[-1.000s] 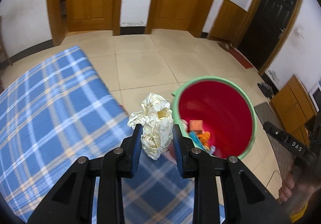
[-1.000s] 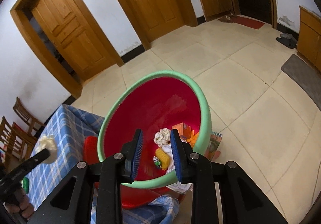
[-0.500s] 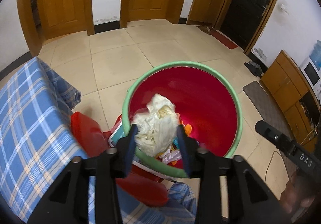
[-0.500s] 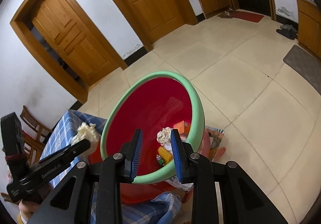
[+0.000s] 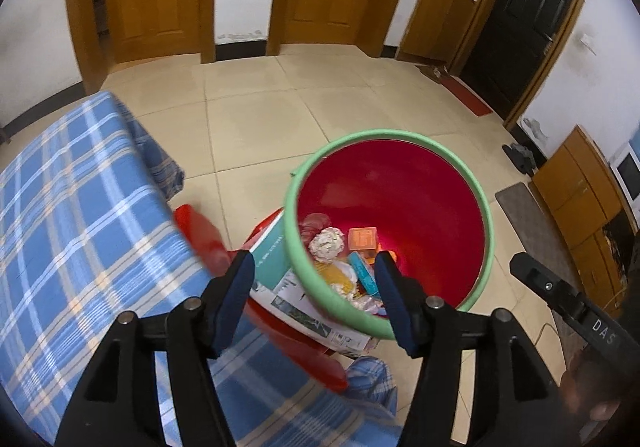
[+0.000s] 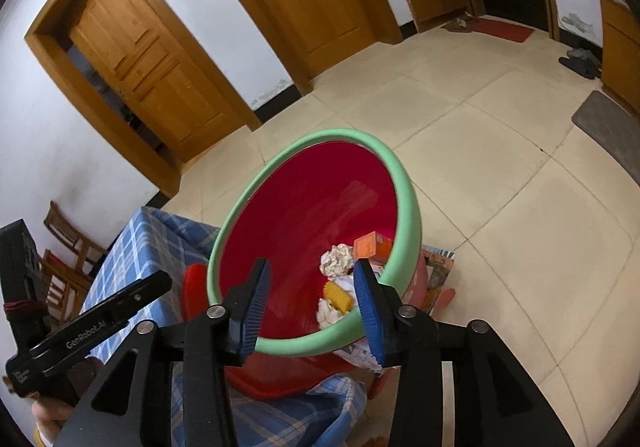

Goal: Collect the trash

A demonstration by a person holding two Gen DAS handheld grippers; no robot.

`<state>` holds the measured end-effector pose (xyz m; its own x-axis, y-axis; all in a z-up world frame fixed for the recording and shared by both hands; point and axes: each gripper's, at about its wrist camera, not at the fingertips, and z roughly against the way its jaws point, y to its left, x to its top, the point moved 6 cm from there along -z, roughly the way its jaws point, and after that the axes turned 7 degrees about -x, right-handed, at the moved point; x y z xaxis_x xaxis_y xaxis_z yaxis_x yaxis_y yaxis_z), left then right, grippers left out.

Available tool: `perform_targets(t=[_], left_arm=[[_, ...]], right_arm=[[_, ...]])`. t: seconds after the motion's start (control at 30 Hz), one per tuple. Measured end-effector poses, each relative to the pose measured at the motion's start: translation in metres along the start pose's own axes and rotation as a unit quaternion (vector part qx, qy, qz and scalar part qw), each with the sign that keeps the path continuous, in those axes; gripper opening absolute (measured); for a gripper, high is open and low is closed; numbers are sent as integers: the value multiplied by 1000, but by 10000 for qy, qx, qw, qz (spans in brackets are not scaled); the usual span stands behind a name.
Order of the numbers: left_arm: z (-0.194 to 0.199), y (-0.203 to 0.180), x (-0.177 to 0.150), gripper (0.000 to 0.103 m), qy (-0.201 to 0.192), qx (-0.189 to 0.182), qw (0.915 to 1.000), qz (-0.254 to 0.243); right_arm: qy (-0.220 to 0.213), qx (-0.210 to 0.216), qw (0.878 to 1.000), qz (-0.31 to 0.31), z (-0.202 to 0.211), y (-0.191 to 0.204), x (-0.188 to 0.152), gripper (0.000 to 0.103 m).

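Note:
A red bin with a green rim [image 5: 384, 135] [image 6: 404, 199] stands on the floor beside the table. Inside it lie a crumpled white paper ball [image 5: 327, 241] [image 6: 338, 259], an orange box [image 5: 362, 239] [image 6: 372, 245], a yellow wrapper [image 6: 338, 297] and other scraps. My left gripper [image 5: 314, 271] hangs over the bin's near rim; its jaws are opening and nothing is between them. My right gripper [image 6: 312, 275] is also above the near rim, its jaws opening around nothing. Each gripper shows at the edge of the other's view.
A table under a blue plaid cloth [image 5: 80, 207] [image 6: 132, 247] borders the bin on the left. Red plastic pieces [image 5: 200, 231] and printed papers [image 5: 304, 299] lie under and beside the bin. Wooden chairs [image 6: 60, 239] stand far left. A grey mat [image 5: 520, 207] lies right.
My left gripper swung from over the table to above the bin and spread its jaws; the pale crumpled wad it held is gone from between them. My right jaws widened.

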<state>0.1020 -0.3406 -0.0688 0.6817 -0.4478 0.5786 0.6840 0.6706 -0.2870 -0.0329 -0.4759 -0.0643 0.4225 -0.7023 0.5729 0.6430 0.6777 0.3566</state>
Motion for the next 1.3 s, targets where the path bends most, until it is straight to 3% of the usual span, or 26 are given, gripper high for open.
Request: perform_targets(t=[0.3, 0.5, 0.93, 1.3], left_arm=[[49, 36, -12, 74, -426, 412, 9973, 425], [82, 64, -25, 74, -641, 787, 9917, 784], [149, 117, -67, 76, -1072, 1619, 9710, 1393], [195, 142, -102, 77, -1337, 2198, 9528, 1611]], right_arm=[[-47, 193, 9991, 375, 16, 31, -11, 56], [-136, 372, 9964, 749, 31, 62, -22, 60], [-306, 703, 9875, 1374, 53, 125, -58, 74], [-325, 781, 9810, 1746, 56, 154, -89, 75]])
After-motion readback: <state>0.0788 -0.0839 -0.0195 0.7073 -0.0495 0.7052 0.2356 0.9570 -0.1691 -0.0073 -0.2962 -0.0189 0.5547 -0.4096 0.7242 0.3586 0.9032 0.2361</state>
